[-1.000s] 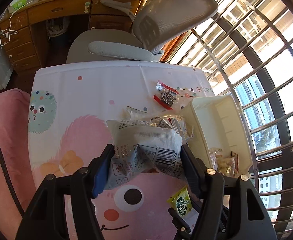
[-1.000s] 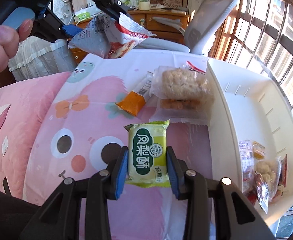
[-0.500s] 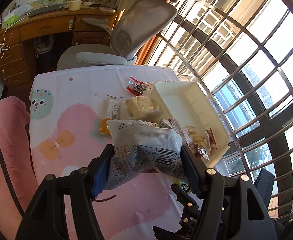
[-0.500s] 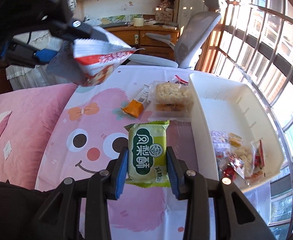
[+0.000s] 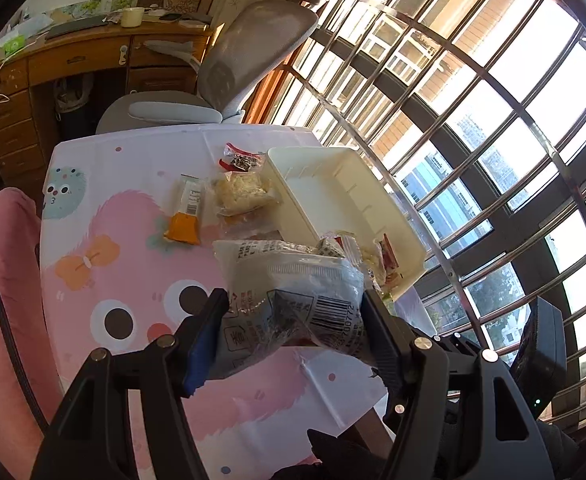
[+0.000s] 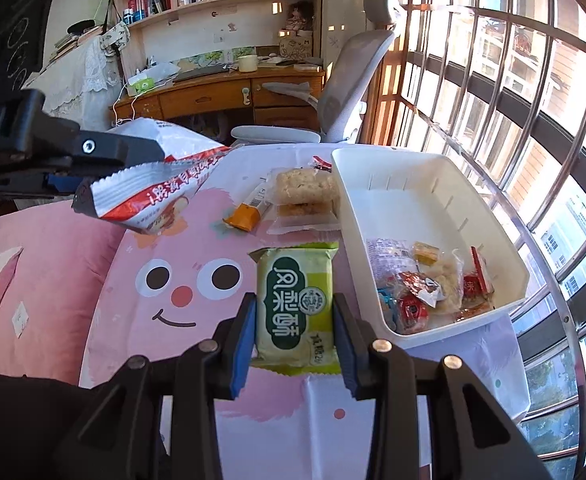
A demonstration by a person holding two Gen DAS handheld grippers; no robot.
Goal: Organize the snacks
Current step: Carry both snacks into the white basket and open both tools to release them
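Note:
My left gripper (image 5: 295, 322) is shut on a silver and red snack bag (image 5: 293, 304), held high above the table; the bag also shows in the right wrist view (image 6: 153, 196). My right gripper (image 6: 295, 328) is shut on a green snack packet (image 6: 295, 304), held above the table's near edge, left of the white bin (image 6: 509, 240). The bin (image 5: 333, 200) holds several small wrapped snacks (image 6: 425, 288) at its near end. On the table lie an orange-tipped packet (image 6: 249, 212), clear-wrapped rice cakes (image 6: 305, 196) and a red-trimmed packet (image 5: 241, 158).
The table wears a pink cartoon cloth (image 6: 181, 280). A grey office chair (image 6: 349, 92) and a wooden desk (image 6: 213, 96) stand beyond its far edge. A barred window (image 6: 513, 100) runs along the right. A pink cushion (image 6: 41, 272) lies to the left.
Both grippers have risen and pulled back from the table with their snacks still held. The table and bin look smaller and further away.

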